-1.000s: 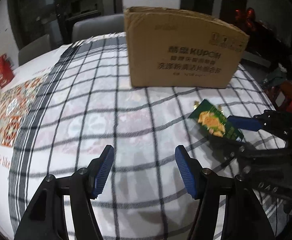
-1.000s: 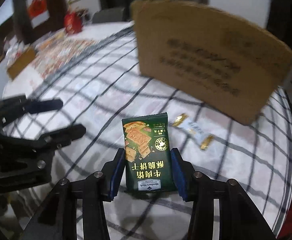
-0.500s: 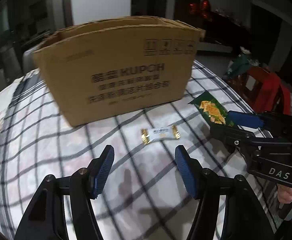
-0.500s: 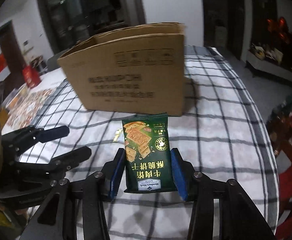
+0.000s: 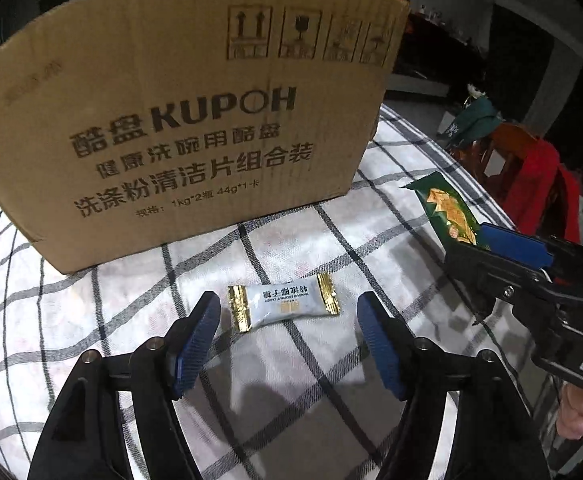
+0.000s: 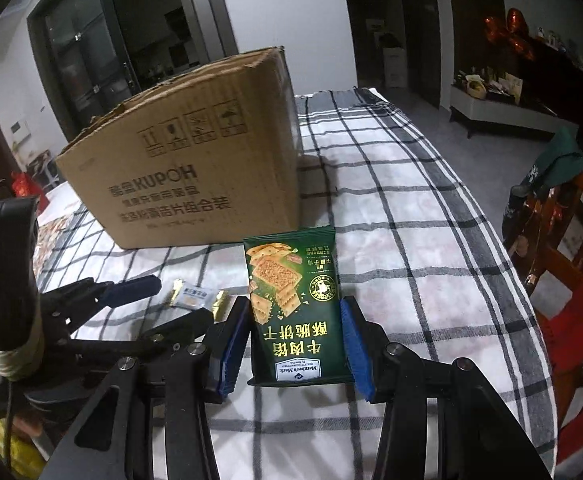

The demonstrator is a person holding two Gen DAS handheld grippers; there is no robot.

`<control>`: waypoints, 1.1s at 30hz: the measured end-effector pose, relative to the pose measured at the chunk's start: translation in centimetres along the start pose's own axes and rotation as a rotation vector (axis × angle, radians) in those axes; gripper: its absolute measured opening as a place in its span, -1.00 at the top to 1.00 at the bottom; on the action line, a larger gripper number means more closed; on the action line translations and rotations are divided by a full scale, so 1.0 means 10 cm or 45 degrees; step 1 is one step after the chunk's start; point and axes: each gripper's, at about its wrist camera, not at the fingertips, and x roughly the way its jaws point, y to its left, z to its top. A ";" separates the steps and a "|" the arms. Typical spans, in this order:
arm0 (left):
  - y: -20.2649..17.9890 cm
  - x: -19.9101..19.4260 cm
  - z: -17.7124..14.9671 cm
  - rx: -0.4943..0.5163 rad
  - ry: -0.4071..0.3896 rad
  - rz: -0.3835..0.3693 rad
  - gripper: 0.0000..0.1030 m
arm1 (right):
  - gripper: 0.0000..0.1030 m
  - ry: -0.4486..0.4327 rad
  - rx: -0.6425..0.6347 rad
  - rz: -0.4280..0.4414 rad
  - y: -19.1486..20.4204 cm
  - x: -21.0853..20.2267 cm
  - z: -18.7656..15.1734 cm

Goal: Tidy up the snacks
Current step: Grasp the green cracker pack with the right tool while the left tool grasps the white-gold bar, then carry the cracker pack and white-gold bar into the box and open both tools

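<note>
A small white candy with gold ends [image 5: 283, 302] lies on the checked tablecloth in front of the brown KUPOH cardboard box [image 5: 179, 120]. My left gripper [image 5: 289, 312] is open, its blue pads either side of the candy, not touching it. My right gripper [image 6: 294, 316] is shut on a green cracker packet [image 6: 293, 300] and holds it above the cloth. In the left wrist view the right gripper [image 5: 467, 242] and packet [image 5: 445, 208] sit at the right. In the right wrist view the candy [image 6: 195, 298], the left gripper [image 6: 175, 300] and the box [image 6: 195, 160] are to the left.
The checked cloth [image 6: 411, 208] covers a table whose right edge drops off near a red wooden chair [image 6: 563, 240]. A patterned mat [image 6: 51, 228] lies beyond the box at the left. A dark cabinet and doors stand behind.
My left gripper has moved forward to the candy, which now lies between its open pads; the box looms larger. My right gripper still holds the packet and has shifted a little.
</note>
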 end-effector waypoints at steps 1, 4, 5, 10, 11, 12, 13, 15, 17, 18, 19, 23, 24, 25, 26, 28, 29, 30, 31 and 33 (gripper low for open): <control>-0.02 0.03 0.01 0.007 0.007 0.009 -0.36 | 0.10 0.003 0.006 0.004 -0.01 0.02 0.00; -0.09 0.12 0.03 0.013 0.013 0.045 -0.35 | 0.10 0.004 0.019 0.013 -0.04 0.05 -0.01; -0.09 0.14 0.02 0.004 0.011 0.046 -0.34 | 0.10 0.004 0.022 0.014 -0.04 0.06 -0.01; -0.12 0.14 0.01 -0.005 -0.025 0.078 -0.11 | 0.10 0.002 0.021 0.022 -0.03 0.08 -0.01; -0.12 0.15 0.00 -0.010 -0.029 0.076 -0.01 | 0.10 0.003 0.019 0.023 -0.02 0.08 -0.01; -0.12 0.15 0.00 -0.016 -0.036 0.078 0.05 | 0.10 0.003 0.019 0.024 -0.02 0.08 -0.01; -0.11 0.14 -0.01 -0.021 -0.041 0.073 0.06 | 0.10 0.003 0.017 0.026 -0.01 0.08 -0.01; -0.07 0.12 -0.03 -0.047 -0.047 0.056 0.13 | 0.10 0.003 0.009 0.027 0.01 0.08 -0.02; -0.03 0.09 -0.04 -0.066 -0.050 0.045 0.23 | 0.10 0.001 0.001 0.032 0.03 0.08 -0.02; -0.02 0.06 -0.04 -0.068 -0.058 0.054 0.32 | 0.10 -0.001 -0.003 0.033 0.05 0.07 -0.02; -0.02 0.03 -0.05 -0.066 -0.063 0.055 0.33 | 0.10 -0.003 -0.007 0.036 0.06 0.07 -0.02; -0.02 -0.04 -0.05 -0.063 -0.084 0.046 0.51 | 0.10 -0.003 -0.013 0.047 0.08 0.06 -0.02; -0.01 -0.07 -0.05 -0.065 -0.091 0.045 0.55 | 0.10 -0.003 -0.015 0.046 0.09 0.05 -0.02; -0.02 -0.09 -0.05 -0.065 -0.100 0.045 0.58 | 0.10 -0.005 -0.016 0.048 0.10 0.04 -0.01; -0.02 -0.13 -0.05 -0.063 -0.115 0.048 0.63 | 0.10 -0.007 -0.017 0.050 0.11 0.03 -0.01; -0.03 -0.21 -0.07 -0.059 -0.136 0.058 0.70 | 0.10 -0.011 -0.018 0.055 0.12 0.01 -0.01; -0.05 -0.24 -0.07 -0.055 -0.151 0.060 0.74 | 0.10 -0.012 -0.017 0.058 0.12 0.00 -0.01; -0.06 -0.27 -0.08 -0.053 -0.158 0.062 0.77 | 0.10 -0.015 -0.017 0.060 0.13 -0.01 -0.01; -0.08 -0.30 -0.08 -0.052 -0.165 0.065 0.78 | 0.10 -0.016 -0.017 0.064 0.13 -0.03 -0.01; -0.08 -0.38 -0.10 -0.056 -0.185 0.065 0.80 | 0.10 -0.023 -0.017 0.072 0.14 -0.06 0.00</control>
